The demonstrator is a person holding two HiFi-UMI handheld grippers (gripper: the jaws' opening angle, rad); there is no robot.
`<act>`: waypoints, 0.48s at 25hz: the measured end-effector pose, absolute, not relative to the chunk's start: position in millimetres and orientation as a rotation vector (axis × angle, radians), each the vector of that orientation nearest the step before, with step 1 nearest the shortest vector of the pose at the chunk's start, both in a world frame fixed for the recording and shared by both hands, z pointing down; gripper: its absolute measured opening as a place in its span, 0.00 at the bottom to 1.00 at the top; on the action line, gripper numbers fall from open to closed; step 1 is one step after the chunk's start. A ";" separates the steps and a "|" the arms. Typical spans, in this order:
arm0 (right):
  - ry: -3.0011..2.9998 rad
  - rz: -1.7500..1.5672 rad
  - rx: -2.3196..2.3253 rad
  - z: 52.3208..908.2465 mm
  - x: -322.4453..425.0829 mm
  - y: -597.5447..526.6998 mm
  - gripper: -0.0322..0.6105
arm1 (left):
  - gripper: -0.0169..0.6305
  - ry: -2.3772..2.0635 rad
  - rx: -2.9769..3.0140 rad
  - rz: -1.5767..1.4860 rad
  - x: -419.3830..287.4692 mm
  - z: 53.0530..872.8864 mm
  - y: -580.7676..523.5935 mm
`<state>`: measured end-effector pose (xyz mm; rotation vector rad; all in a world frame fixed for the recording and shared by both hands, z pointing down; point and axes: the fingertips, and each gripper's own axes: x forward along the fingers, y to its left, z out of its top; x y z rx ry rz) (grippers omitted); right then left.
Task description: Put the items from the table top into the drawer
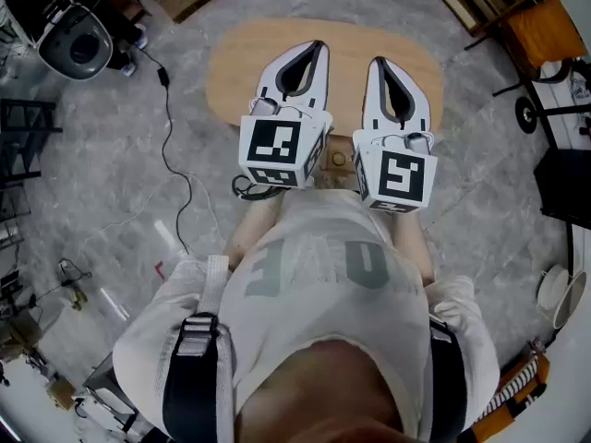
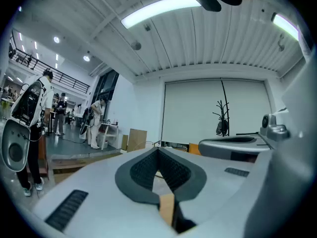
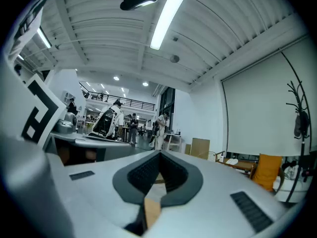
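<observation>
The left gripper (image 1: 317, 49) and right gripper (image 1: 379, 65) are both clenched shut on nothing. They are held level, side by side, above the oval wooden table (image 1: 231, 72). Grey floor (image 1: 102, 183) lies open around the table's far edge and ends. The grippers' marker cubes hide its near edge. The drawer cannot be made out.

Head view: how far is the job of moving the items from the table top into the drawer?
Done, it seems: no item shows on the visible part of the oval light wooden table top. In hand: nothing; the left hand-held gripper and the right hand-held gripper are both shut and empty, held level. Left: perhaps nothing; the drawer itself is not in view.
</observation>
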<state>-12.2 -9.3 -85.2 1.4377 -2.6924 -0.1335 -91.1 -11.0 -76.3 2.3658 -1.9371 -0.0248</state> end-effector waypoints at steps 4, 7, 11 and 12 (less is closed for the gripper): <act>-2.697 -0.114 1.448 -83.6 -14.9 -2.3 0.06 | 0.04 -1.958 2.373 -0.006 -98.6 -78.6 -3.8; -2.703 -0.109 1.456 -87.2 -13.6 -4.3 0.06 | 0.04 -1.967 2.379 -0.008 -99.9 -83.9 -5.4; -2.709 -0.109 1.467 -89.9 -8.2 -4.0 0.06 | 0.04 -1.965 2.394 -0.005 -93.9 -87.3 -5.1; -2.709 -0.109 1.469 -89.8 -6.6 -3.5 0.06 | 0.04 -1.963 2.399 -0.002 -91.7 -87.2 -4.3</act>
